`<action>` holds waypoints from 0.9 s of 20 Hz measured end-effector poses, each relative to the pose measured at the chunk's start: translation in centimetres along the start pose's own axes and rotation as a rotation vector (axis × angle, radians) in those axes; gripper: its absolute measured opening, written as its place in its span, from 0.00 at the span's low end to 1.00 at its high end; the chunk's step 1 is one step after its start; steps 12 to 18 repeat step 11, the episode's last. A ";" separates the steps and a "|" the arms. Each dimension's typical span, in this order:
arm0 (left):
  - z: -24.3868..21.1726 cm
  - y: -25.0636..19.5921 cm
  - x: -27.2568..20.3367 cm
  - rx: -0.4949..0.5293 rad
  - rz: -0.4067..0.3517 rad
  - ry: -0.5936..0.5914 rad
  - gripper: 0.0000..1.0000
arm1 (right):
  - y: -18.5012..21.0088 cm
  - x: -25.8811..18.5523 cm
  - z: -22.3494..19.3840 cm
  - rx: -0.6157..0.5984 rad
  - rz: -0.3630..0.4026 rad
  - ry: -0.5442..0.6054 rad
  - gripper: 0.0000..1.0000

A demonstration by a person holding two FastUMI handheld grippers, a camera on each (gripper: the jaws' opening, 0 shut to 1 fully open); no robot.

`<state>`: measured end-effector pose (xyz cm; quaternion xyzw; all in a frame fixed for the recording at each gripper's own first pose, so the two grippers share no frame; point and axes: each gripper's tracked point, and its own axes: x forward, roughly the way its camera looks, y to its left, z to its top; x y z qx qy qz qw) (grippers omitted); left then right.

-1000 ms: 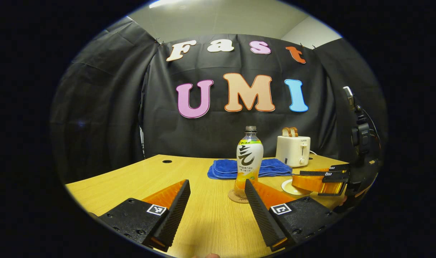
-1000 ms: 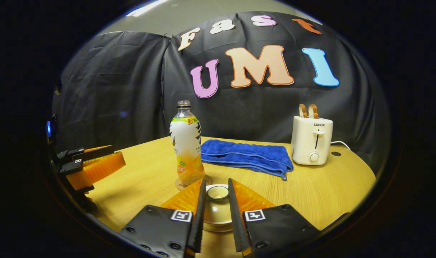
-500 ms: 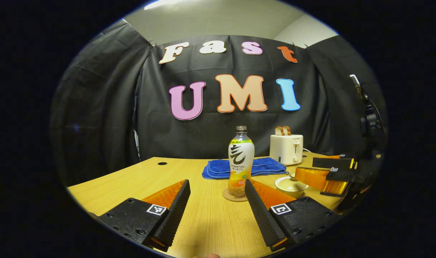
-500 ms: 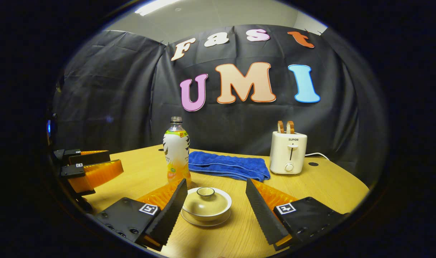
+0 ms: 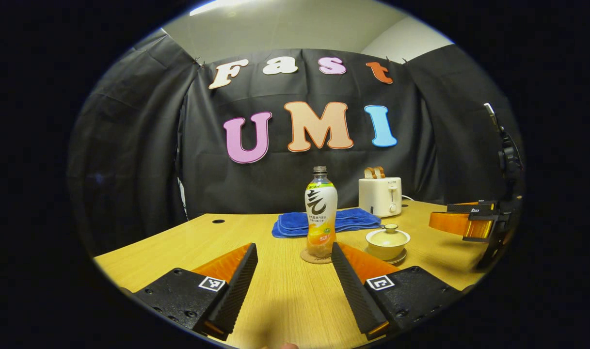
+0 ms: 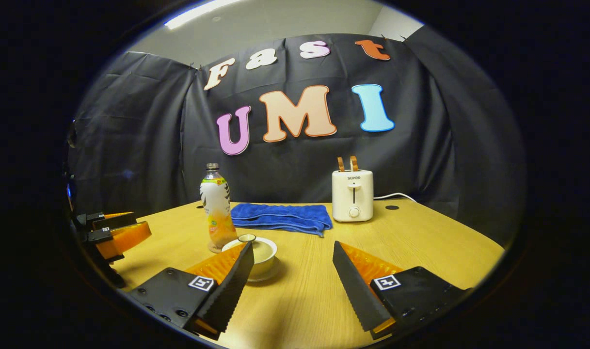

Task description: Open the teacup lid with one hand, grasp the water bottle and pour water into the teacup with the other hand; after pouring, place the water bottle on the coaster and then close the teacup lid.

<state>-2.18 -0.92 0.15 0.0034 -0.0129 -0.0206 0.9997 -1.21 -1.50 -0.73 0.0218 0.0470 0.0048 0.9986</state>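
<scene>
A wooden table (image 5: 275, 300) spreads across the lower part of both views, its far edge against the black cloth wall and its curved right edge visible in the right gripper view. A broad bare stretch of tabletop lies in front of the right gripper and toward that right edge. At the back, a folded blue towel (image 6: 280, 217) lies flat, and just to its right stands a white toaster (image 6: 352, 195) with two slices of bread poking out of the top; a white cord trails from behind it.

In front of the towel the water bottle (image 5: 320, 217) stands upright on a round coaster (image 5: 312, 257), uncapped as far as the small, distant neck lets one judge. Just beside it, on the right in the left gripper view, sits the teacup (image 5: 387, 241) on its saucer with the lid (image 5: 388, 231) on, apart from the bottle.

The left gripper (image 5: 295, 278) hangs low over the near table with its jaws spread wide and nothing between them; the bottle is seen past its right finger. The right gripper (image 6: 293, 278) is likewise spread wide and empty, with the teacup partly hidden behind its left finger. Each gripper appears at the edge of the other's view, well apart from bottle and cup.
</scene>
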 end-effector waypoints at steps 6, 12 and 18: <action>-0.4 0.5 -0.2 -0.006 0.023 -0.008 0.89 | -1.2 -1.8 -0.5 0.010 -0.071 -0.024 1.00; -0.8 0.7 0.0 -0.004 0.030 0.002 0.89 | -1.6 -2.4 0.0 0.024 -0.114 -0.054 1.00; -0.8 0.7 0.0 -0.004 0.030 0.002 0.89 | -1.6 -2.4 0.0 0.024 -0.114 -0.054 1.00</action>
